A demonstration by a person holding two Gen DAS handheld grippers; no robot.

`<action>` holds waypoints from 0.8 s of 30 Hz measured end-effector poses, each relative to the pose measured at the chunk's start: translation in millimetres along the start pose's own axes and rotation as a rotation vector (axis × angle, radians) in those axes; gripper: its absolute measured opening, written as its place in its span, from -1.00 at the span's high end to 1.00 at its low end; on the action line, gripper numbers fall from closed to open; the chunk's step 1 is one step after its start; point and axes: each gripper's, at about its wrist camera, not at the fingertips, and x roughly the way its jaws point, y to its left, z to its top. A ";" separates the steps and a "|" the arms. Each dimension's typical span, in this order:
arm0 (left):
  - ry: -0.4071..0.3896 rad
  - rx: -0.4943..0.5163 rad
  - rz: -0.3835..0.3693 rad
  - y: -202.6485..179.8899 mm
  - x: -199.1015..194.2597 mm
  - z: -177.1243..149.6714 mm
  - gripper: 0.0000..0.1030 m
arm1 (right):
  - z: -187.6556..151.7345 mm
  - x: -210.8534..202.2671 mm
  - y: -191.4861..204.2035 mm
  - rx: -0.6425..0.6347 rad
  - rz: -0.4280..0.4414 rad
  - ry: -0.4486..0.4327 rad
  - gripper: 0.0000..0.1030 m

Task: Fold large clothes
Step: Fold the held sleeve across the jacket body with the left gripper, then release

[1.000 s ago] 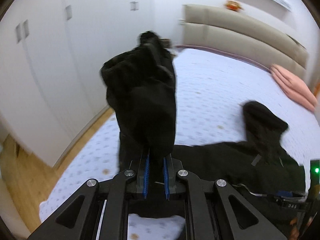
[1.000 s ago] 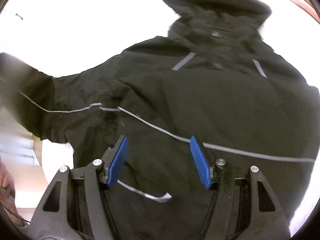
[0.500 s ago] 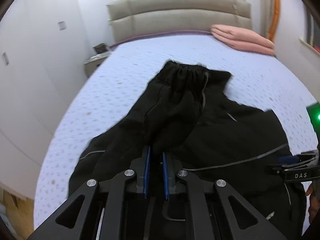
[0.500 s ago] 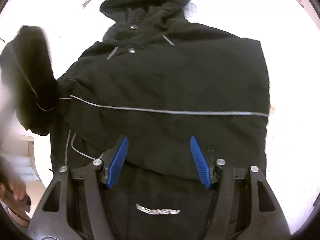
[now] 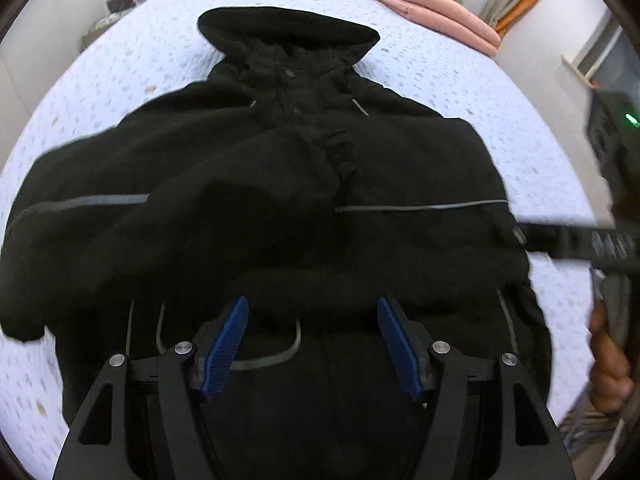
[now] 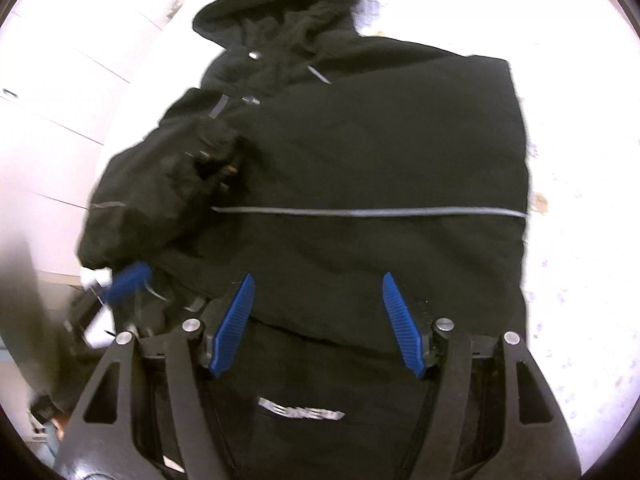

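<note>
A bed [image 5: 460, 80] with a pale, speckled lavender cover carries a black hooded jacket [image 5: 420, 168] spread flat, hood toward the headboard, and folded pink bedding [image 5: 436, 8] near its far corner.

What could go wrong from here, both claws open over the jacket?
1. The sleeve folded across the black jacket lies bunched, not flat; with the left claw open and nothing pinning it, it may slide back off.
2. The hood still sticks out above the body, so a bottom-up fold could end lumpy.
3. The right claw hovers open over the hem; a shallow pinch might catch only the top layer.
</note>
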 end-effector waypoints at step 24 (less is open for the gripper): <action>-0.199 -0.179 0.255 90.0 -78.8 9.4 -0.33 | 51.1 10.0 70.6 -0.029 0.235 -0.123 0.58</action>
